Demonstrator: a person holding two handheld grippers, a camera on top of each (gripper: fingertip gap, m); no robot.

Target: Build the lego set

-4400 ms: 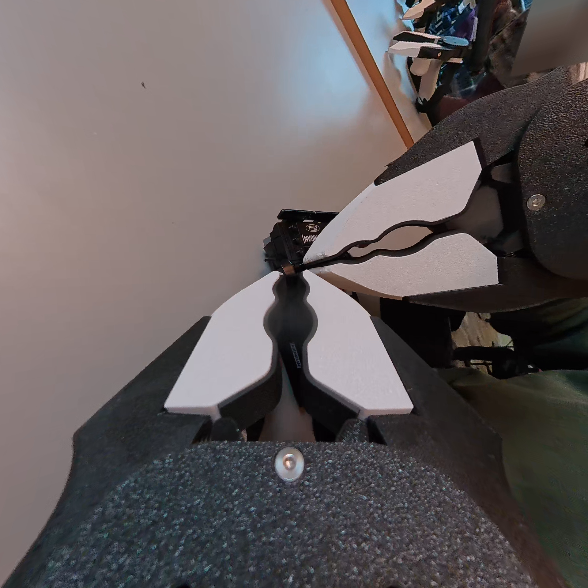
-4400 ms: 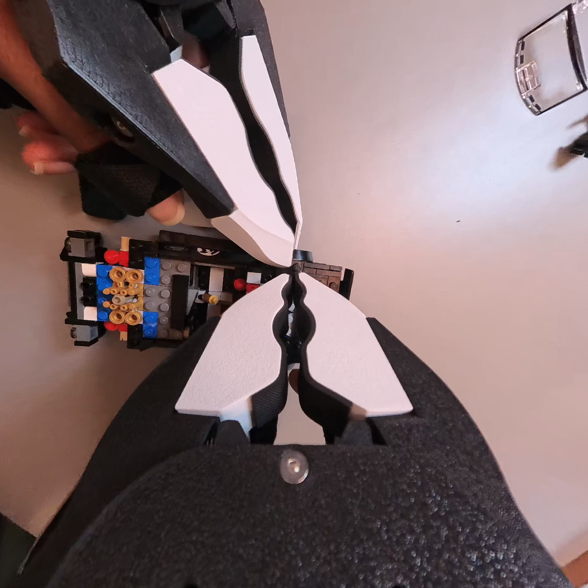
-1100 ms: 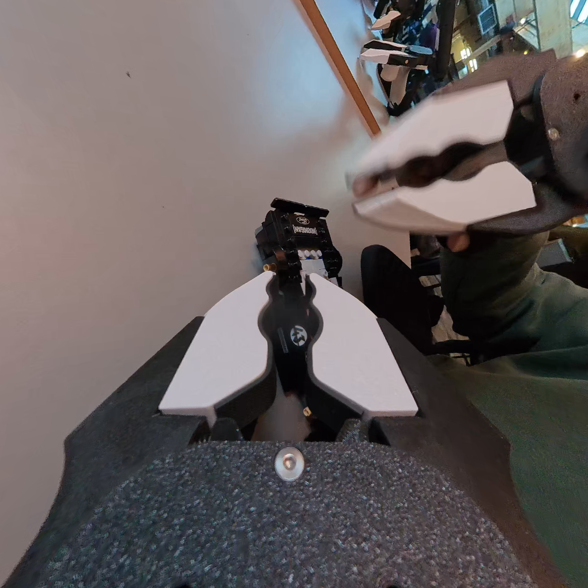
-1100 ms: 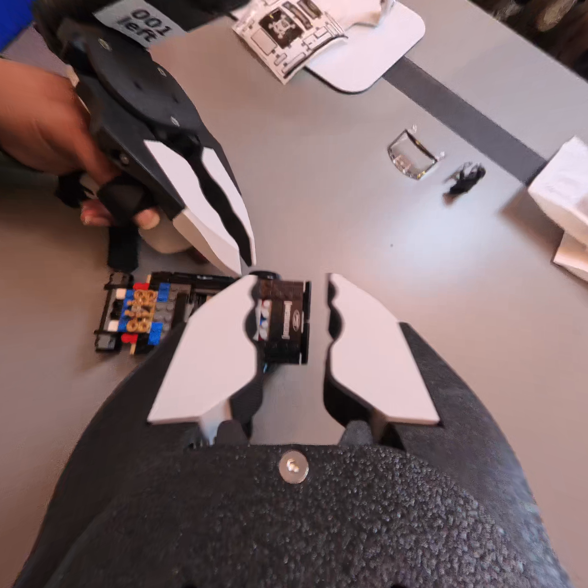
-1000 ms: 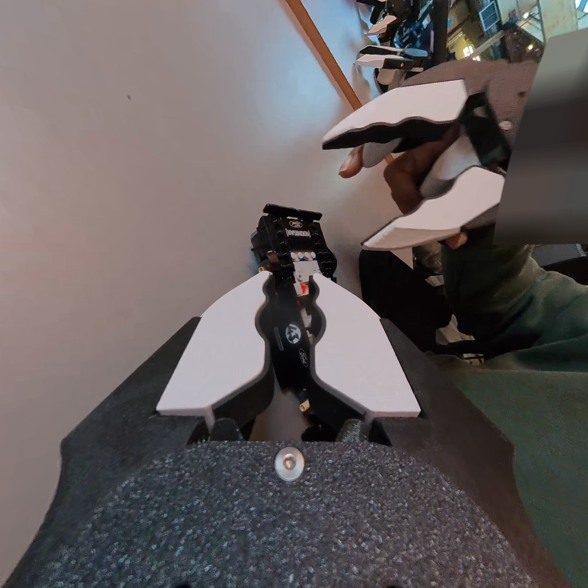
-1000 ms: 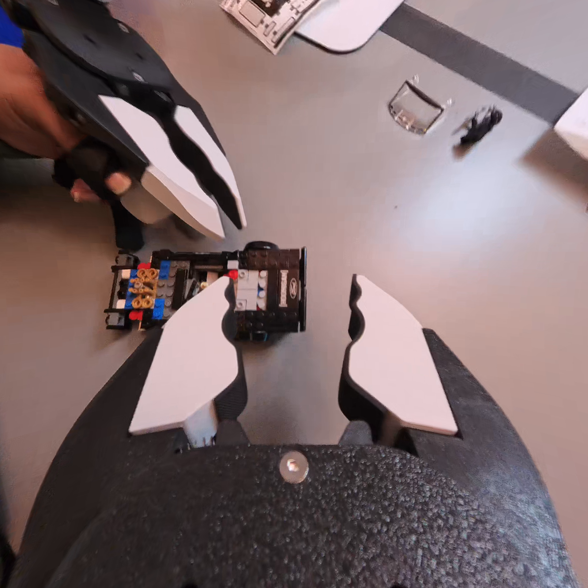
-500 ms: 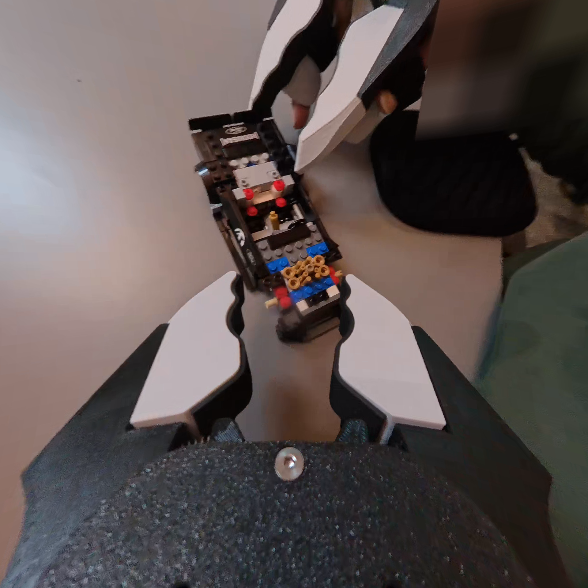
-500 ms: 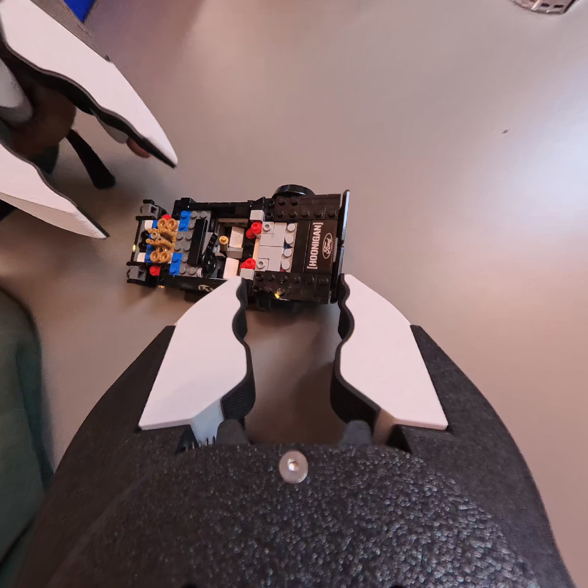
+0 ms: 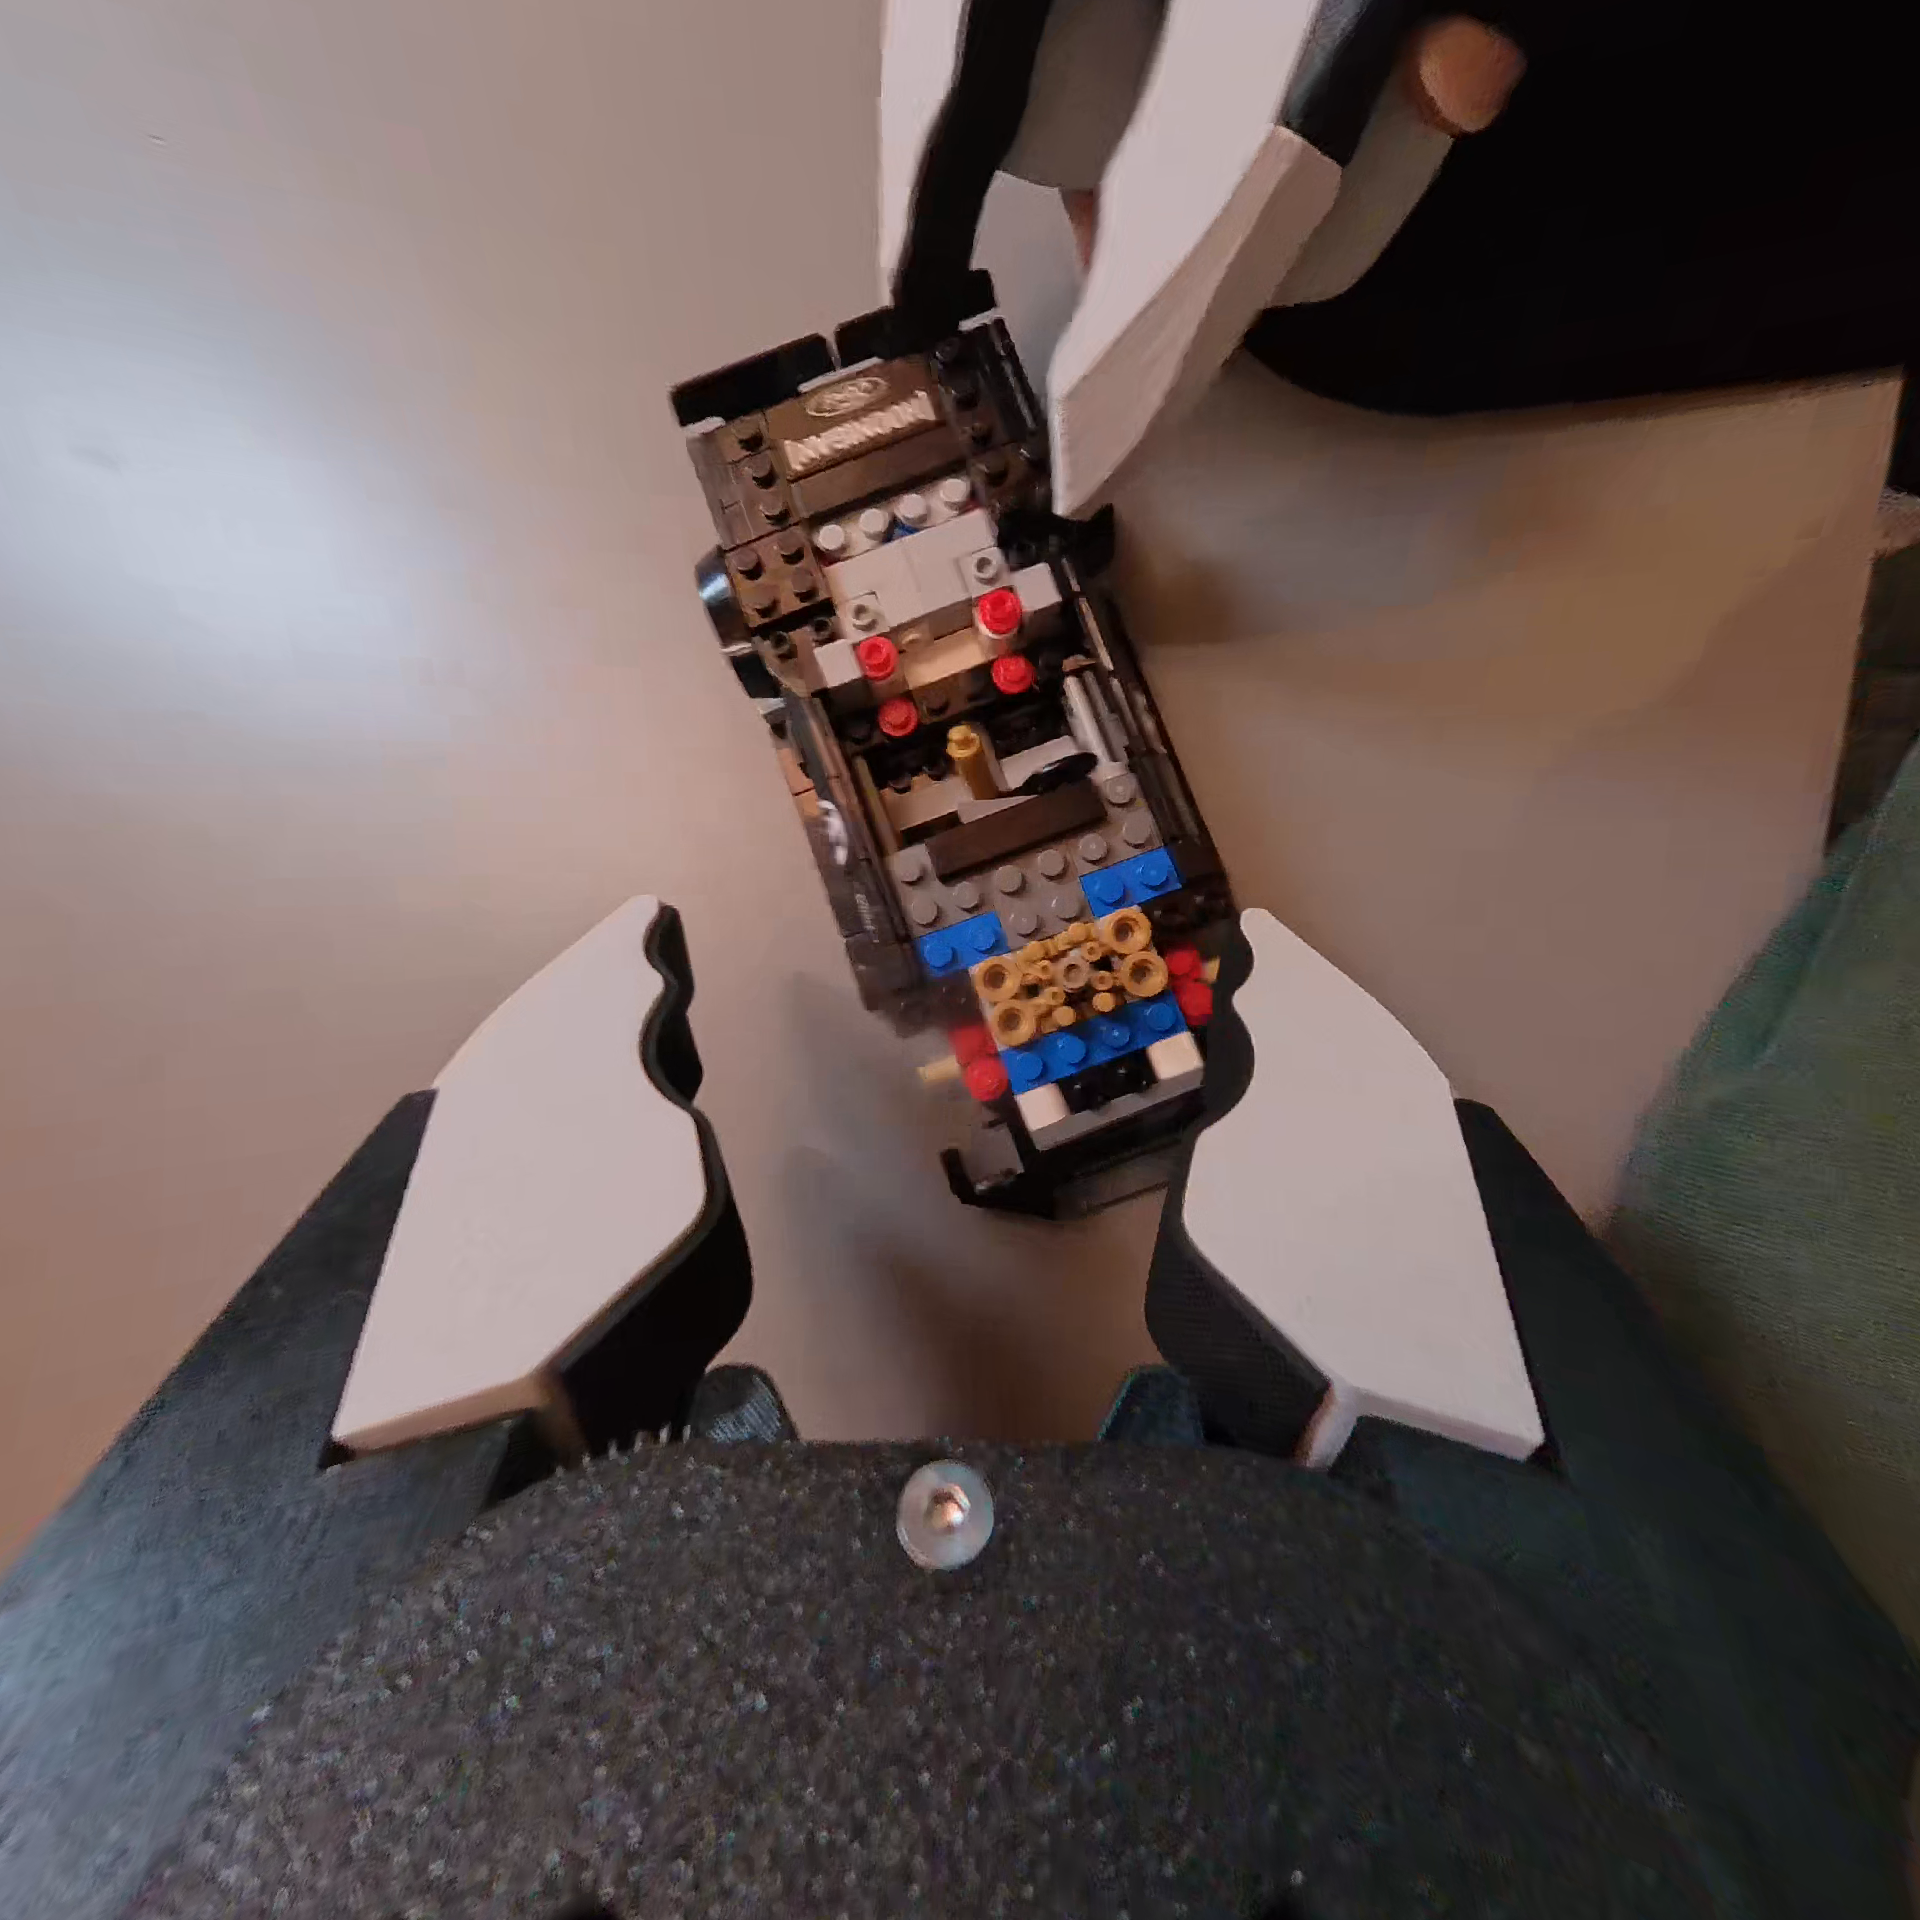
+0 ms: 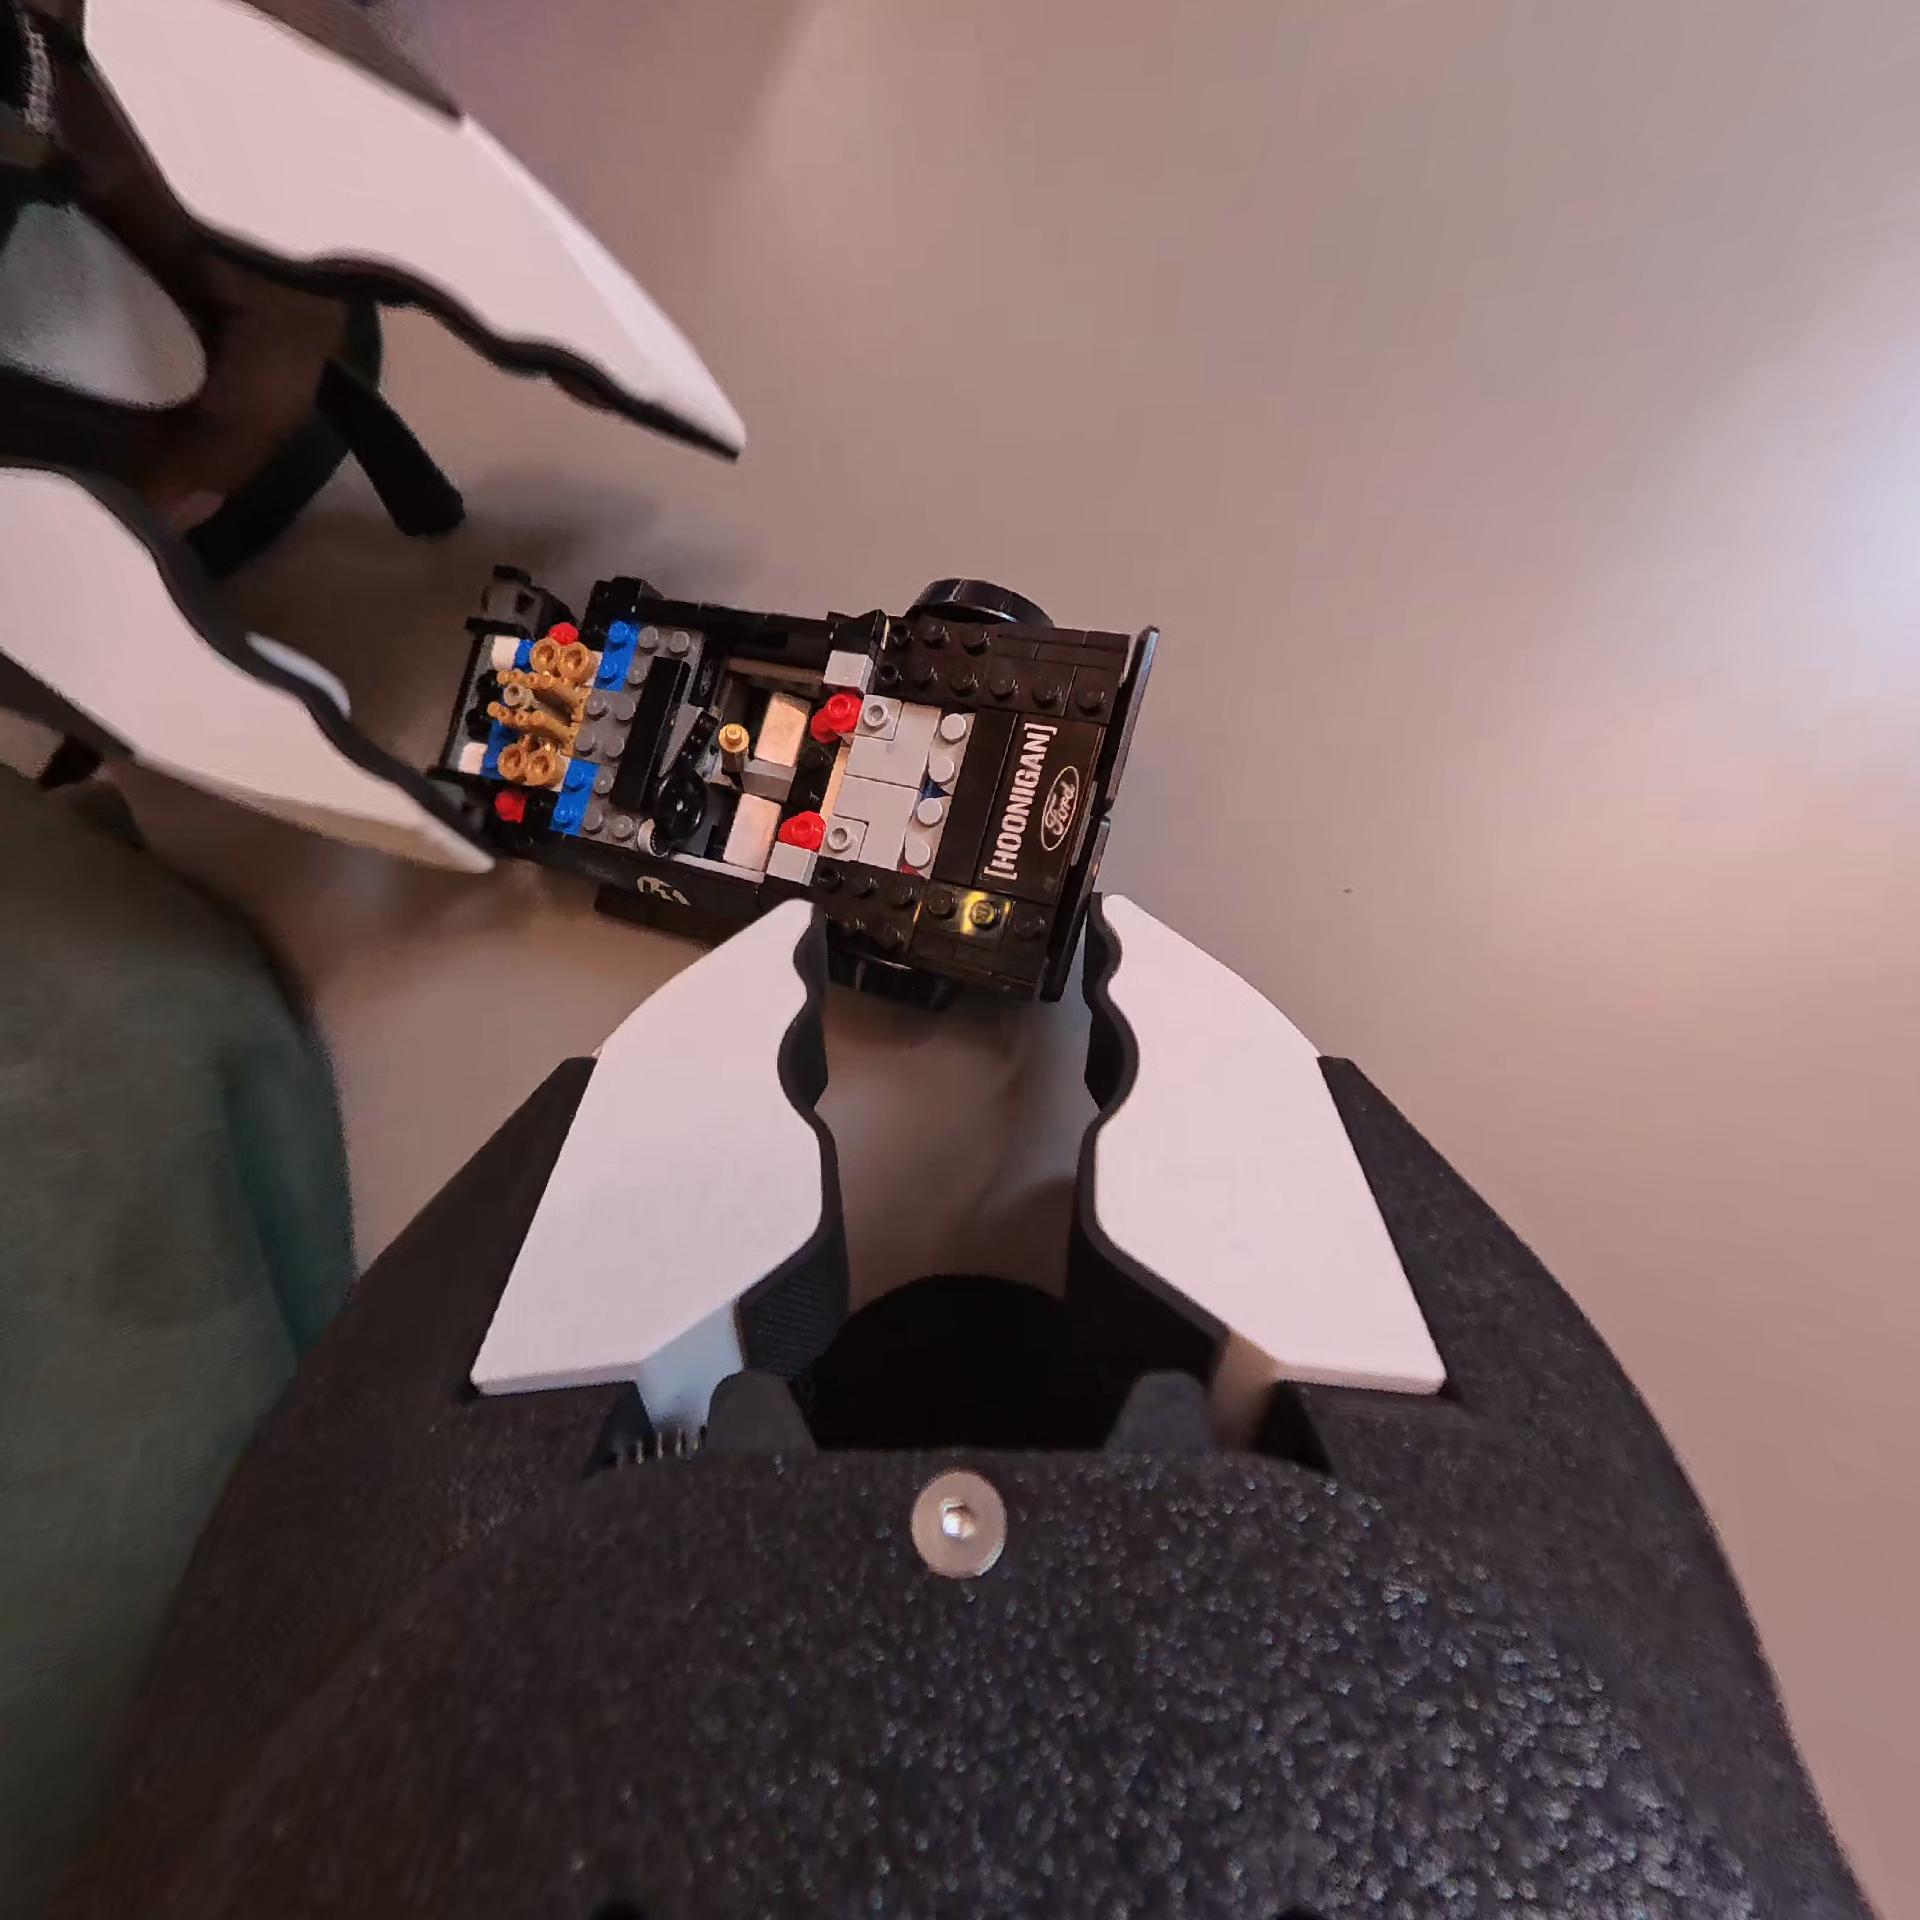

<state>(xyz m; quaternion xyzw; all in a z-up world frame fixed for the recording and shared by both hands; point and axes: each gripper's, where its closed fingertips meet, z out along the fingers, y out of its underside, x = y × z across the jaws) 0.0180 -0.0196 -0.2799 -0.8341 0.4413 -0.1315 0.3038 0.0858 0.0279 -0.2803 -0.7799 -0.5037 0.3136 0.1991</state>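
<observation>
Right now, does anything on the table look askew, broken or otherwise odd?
Nothing stands out. The black brick-built car sits flat on the plain table, roofless with its interior exposed, as an unfinished build would. The left gripper and right gripper are open at opposite ends.

Quick count from my end: one half-built lego car point(image 9: 966, 790) on one table point(image 9: 312, 520), my two grippers, left gripper point(image 9: 951, 935) and right gripper point(image 10: 951, 925), both spread wide. Four red studs around the cabin.
</observation>
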